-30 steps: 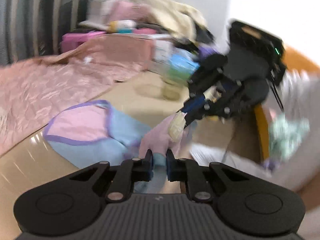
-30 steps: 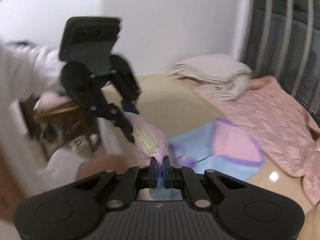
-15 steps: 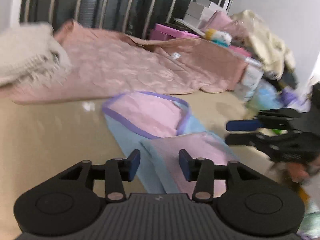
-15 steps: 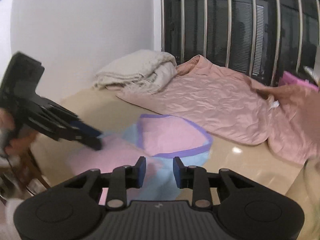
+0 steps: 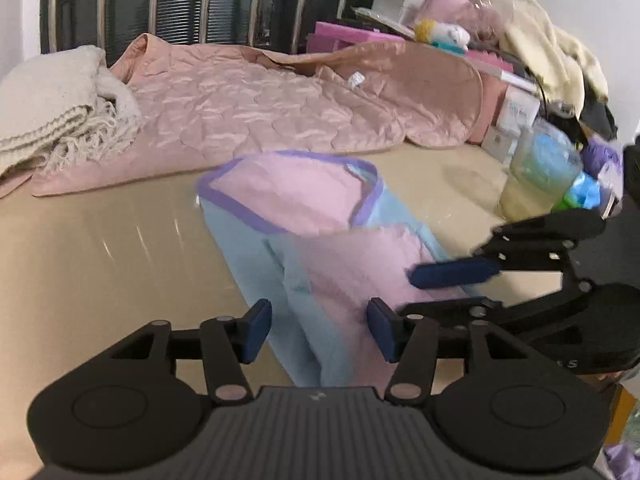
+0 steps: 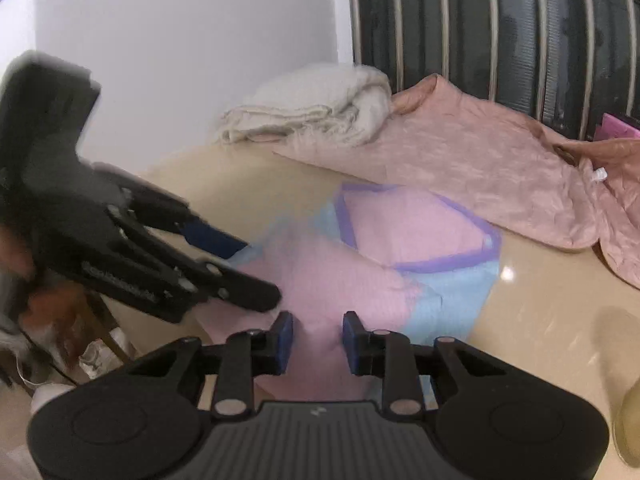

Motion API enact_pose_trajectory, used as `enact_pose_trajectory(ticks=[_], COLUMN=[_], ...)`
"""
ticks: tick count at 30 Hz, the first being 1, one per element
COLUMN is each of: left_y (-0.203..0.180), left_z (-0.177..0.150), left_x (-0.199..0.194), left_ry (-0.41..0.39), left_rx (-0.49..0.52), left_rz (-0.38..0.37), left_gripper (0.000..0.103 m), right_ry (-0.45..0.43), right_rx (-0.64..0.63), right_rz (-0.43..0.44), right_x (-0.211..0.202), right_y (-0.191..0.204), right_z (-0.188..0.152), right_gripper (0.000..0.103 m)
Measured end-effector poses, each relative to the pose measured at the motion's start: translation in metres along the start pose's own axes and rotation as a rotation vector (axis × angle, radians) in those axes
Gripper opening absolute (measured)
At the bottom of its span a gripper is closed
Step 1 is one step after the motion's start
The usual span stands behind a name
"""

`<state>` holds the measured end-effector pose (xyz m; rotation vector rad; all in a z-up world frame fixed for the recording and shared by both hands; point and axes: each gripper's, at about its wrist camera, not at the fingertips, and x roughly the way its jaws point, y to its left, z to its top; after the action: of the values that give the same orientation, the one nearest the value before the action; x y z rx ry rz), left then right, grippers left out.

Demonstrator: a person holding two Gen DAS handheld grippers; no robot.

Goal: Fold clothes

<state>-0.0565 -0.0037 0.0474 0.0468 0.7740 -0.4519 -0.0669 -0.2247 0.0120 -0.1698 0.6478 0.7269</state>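
A light-blue garment (image 5: 320, 216) with a pink panel and purple trim lies on the beige glossy surface (image 5: 100, 264), its pink near part folded over the blue. My left gripper (image 5: 318, 332) hovers over the garment's near end. Its jaws are opening, and the cloth lies under them, not pinched. In the right wrist view the left gripper (image 6: 256, 276) reaches in from the left over the pink flap (image 6: 320, 280). My right gripper (image 6: 316, 340) stands open above the same flap, gripping nothing. It comes in from the right in the left wrist view (image 5: 412, 294).
A pink quilted blanket (image 5: 280, 108) lies behind the garment, with a cream knitted throw (image 5: 52, 108) at the back left. A clear plastic container (image 5: 540, 172) stands at the right, with piled boxes and cloth (image 5: 440, 32) behind it. A dark slatted panel (image 6: 500, 28) forms the back.
A second ago both grippers were shut on the lifted pink cloth. Both have since opened and sunk, and the cloth now lies flat, folded over the blue part.
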Motion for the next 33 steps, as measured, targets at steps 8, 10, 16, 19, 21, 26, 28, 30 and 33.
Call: enact_pose_trajectory(ticks=[8, 10, 16, 19, 21, 26, 28, 30, 33], left_y=[0.071, 0.074, 0.075, 0.079, 0.072, 0.035, 0.017, 0.01, 0.007], left_z=[0.063, 0.069, 0.069, 0.067, 0.064, 0.024, -0.004, -0.03, -0.061], left_x=[0.047, 0.067, 0.09, 0.081, 0.058, -0.017, -0.038, -0.046, -0.059], left_ry=[-0.012, 0.027, 0.02, 0.005, -0.06, -0.18, -0.194, -0.166, -0.147], left_rx=[-0.242, -0.257, -0.268, -0.305, -0.285, -0.238, -0.216, -0.216, -0.241], left_rz=[0.178, 0.195, 0.155, 0.128, 0.113, 0.085, 0.072, 0.055, 0.007], left_gripper=[0.062, 0.055, 0.016, 0.001, 0.001, 0.001, 0.002, 0.005, 0.018], right_ry=[-0.02, 0.068, 0.154, 0.102, 0.038, -0.106, -0.115, -0.089, -0.057], right_rx=[0.114, 0.145, 0.306, 0.32, 0.304, 0.203, 0.205, 0.217, 0.238], right_rz=[-0.282, -0.362, -0.362, -0.336, -0.305, -0.223, -0.194, -0.169, -0.168], right_x=[0.014, 0.045, 0.084, 0.073, 0.055, -0.029, -0.056, -0.074, -0.095], right_y=[-0.058, -0.078, -0.11, -0.108, -0.099, -0.057, -0.044, -0.035, -0.029], right_z=[0.068, 0.079, 0.076, 0.073, 0.072, 0.046, 0.024, -0.004, -0.031], right_gripper=[0.035, 0.031, 0.012, 0.001, 0.001, 0.001, 0.001, 0.002, 0.006])
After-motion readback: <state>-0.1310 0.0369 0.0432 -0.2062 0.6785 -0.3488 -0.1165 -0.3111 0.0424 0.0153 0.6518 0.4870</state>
